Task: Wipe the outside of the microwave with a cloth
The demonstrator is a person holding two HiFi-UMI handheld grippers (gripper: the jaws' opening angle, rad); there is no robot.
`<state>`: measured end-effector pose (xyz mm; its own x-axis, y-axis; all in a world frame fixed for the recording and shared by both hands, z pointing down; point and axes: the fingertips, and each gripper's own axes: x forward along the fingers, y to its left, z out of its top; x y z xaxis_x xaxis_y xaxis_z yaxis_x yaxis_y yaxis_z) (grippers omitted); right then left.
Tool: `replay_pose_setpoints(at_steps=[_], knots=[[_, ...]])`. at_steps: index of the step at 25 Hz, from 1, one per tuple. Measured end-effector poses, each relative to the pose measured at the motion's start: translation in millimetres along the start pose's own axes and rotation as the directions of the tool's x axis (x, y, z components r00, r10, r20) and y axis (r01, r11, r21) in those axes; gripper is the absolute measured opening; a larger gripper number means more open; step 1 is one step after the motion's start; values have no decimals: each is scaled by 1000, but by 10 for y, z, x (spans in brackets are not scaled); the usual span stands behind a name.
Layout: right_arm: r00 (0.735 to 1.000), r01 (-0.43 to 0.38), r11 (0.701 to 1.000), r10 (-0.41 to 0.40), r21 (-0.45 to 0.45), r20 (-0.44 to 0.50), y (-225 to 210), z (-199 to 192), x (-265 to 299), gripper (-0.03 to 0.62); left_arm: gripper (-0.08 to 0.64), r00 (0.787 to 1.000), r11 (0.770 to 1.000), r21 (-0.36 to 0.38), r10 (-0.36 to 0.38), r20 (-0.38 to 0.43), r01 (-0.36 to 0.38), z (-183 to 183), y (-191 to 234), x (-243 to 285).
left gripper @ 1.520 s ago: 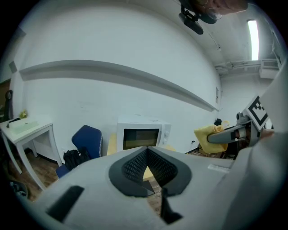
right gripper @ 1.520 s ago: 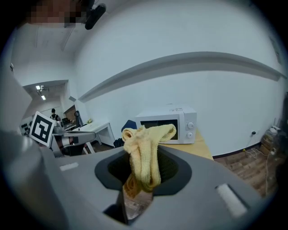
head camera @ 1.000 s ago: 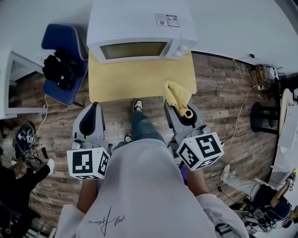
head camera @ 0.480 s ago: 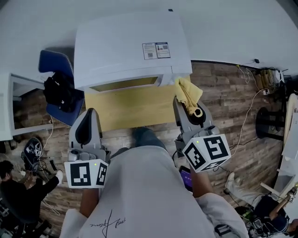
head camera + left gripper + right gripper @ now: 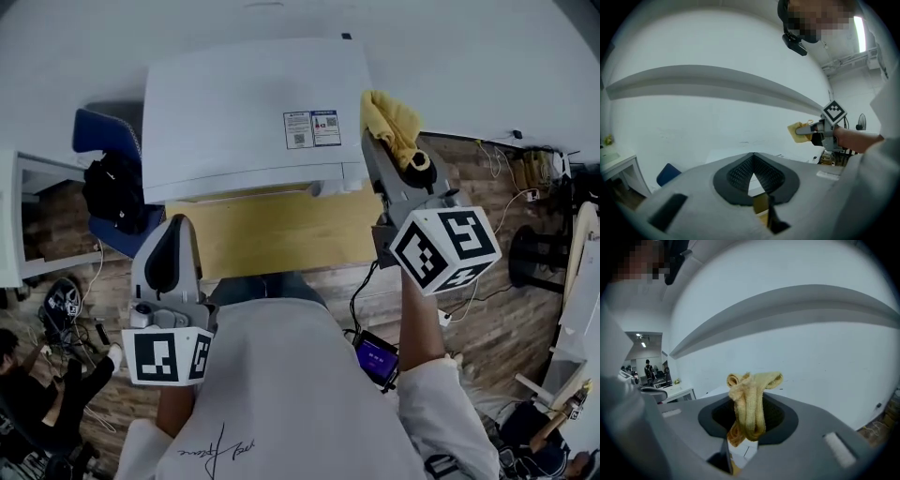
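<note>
A yellow cloth [image 5: 392,114] held beside the microwave [image 5: 244,112]

The right gripper [image 5: 382,141] clamps the bunched cloth just off the white microwave's top right edge. The left gripper [image 5: 176,225], jaws together and empty, hangs over the yellow table [image 5: 281,230], apart from the microwave

A plain white wall [image 5: 281,19] closes the far side of the room. The floor [image 5: 506,323] is laid in brown wood-pattern planks, with loose cables [image 5: 492,155] trailing across it at the right. A yellow-topped table [image 5: 281,234] stands in front of the wall, with a blue chair [image 5: 94,131] carrying a black bundle [image 5: 112,192] to its left and a white furniture unit [image 5: 11,216] at the frame edge, while a bright ceiling strip light [image 5: 858,33] shows in the left gripper view.
</note>
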<state>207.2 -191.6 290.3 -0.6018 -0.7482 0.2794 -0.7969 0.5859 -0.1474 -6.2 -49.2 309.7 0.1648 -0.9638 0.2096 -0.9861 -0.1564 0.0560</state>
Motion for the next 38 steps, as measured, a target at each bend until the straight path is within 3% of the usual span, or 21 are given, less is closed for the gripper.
replay_pose_setpoints(at_steps=[5, 10, 15, 20, 26, 38], knots=[[995, 66, 998, -67, -24, -79, -205, 64, 521, 118, -9, 997, 997, 15, -82, 3, 82, 42, 27, 88], [964, 141, 986, -157, -87, -215, -535, 74, 1094, 117, -9, 988, 987, 44, -151, -20, 152, 51, 163, 70], [898, 247, 959, -280, -136, -340, -902, 0, 1535, 117, -9, 978, 977, 44, -208, -13, 209, 67, 357, 1], [801, 310, 917, -394, -250, -451, -1170, -239, 1813, 117, -9, 982, 982, 29, -189, -21, 189, 27, 595, 51], [755, 337, 898, -436, -282, -489, -1173, -370, 1883, 117, -9, 986, 986, -4, -166, -16, 166, 23, 692, 208], [738, 373, 888, -460, -270, -493, -1062, -353, 1994, 115, -8, 978, 978, 5, -207, -24, 207, -5, 733, 344]])
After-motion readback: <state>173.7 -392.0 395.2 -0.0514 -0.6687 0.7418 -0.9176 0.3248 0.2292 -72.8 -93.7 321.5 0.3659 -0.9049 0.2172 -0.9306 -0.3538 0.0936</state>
